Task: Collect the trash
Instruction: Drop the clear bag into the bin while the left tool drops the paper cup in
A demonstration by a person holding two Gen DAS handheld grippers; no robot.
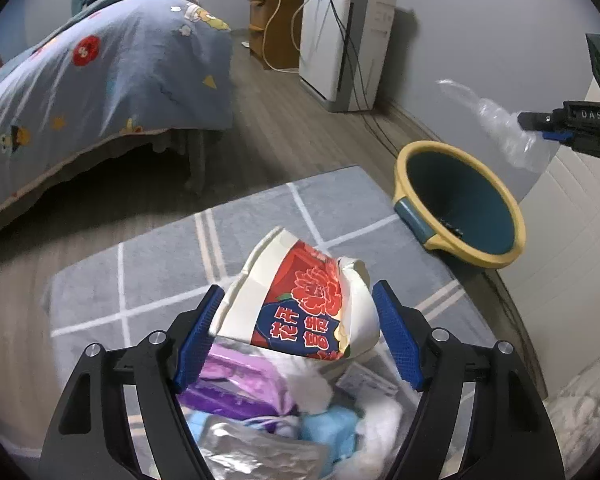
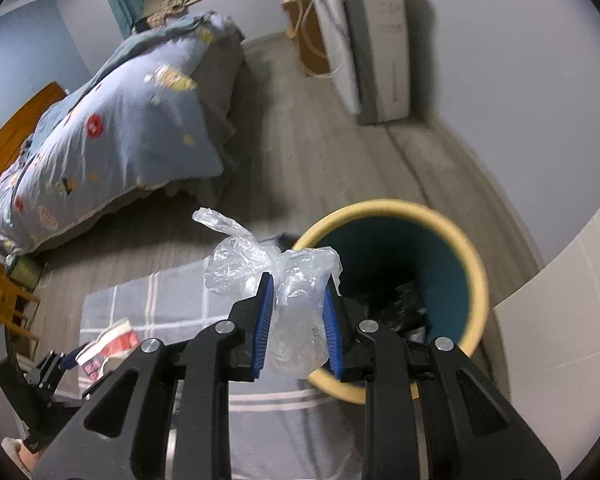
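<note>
A: Take the bin (image 1: 458, 204) as the marker and go left to right. How many pieces of trash do you count?

B: Two are being carried. Farthest left of the bin, over the grey checked rug (image 1: 140, 280), is one crushed paper cup (image 1: 300, 300), white with a red flower print. The left gripper (image 1: 296, 336) has it between its blue pads, jaws standing wide, both pads pressed against the cup's crumpled sides.

A: And under it?

B: A loose heap on the rug: one purple wrapper (image 1: 236, 384), one silver foil packet (image 1: 256, 452), and some white and pale blue soft pieces I cannot count apart.

A: The second carried piece?

B: One clear plastic bag (image 2: 288, 288), bunched up. The right gripper (image 2: 294, 328) pinches it with jaws narrow, the film bulging out above the pads. In the right wrist view it hangs just at the bin's near-left rim, partly over the opening.

A: How many bins?

B: One, teal inside with a yellow rim, standing at the rug's corner. Something dark lies at its bottom; I cannot tell what.

A: Beyond it?

B: Well left of the bin, one bed with a blue patterned quilt (image 1: 100, 80). Behind the bin, one white appliance (image 1: 340, 40) against the wall, and one wooden cabinet (image 1: 272, 28) just left of that.
</note>
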